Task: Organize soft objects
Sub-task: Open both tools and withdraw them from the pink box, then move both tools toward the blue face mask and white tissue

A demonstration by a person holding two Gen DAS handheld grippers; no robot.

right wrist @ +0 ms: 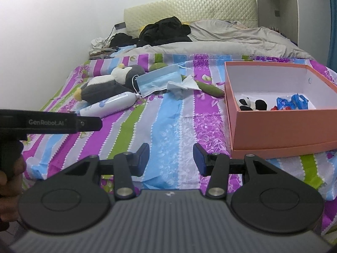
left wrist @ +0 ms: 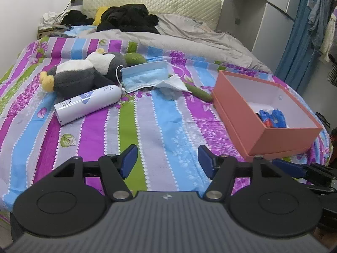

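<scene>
A grey and white plush penguin (left wrist: 80,73) (right wrist: 109,84) lies on the striped bedspread. A blue face mask (left wrist: 145,76) (right wrist: 158,82), a crumpled white tissue (left wrist: 172,82) (right wrist: 185,84) and a green plush vegetable (left wrist: 200,92) (right wrist: 210,89) lie beside it. An open pink box (left wrist: 261,135) (right wrist: 282,126) on the right holds a small panda plush (right wrist: 250,104) and a blue packet (left wrist: 273,119) (right wrist: 291,103). My left gripper (left wrist: 167,160) is open and empty above the bedspread. My right gripper (right wrist: 171,158) is open and empty, just left of the box.
A white spray can (left wrist: 88,104) (right wrist: 109,104) lies in front of the penguin. A green ball (left wrist: 134,59) (right wrist: 158,66) sits behind the mask. Black clothes (left wrist: 128,19) and a grey duvet (left wrist: 189,38) cover the far bed. The left gripper's body (right wrist: 50,123) crosses the right view's left side.
</scene>
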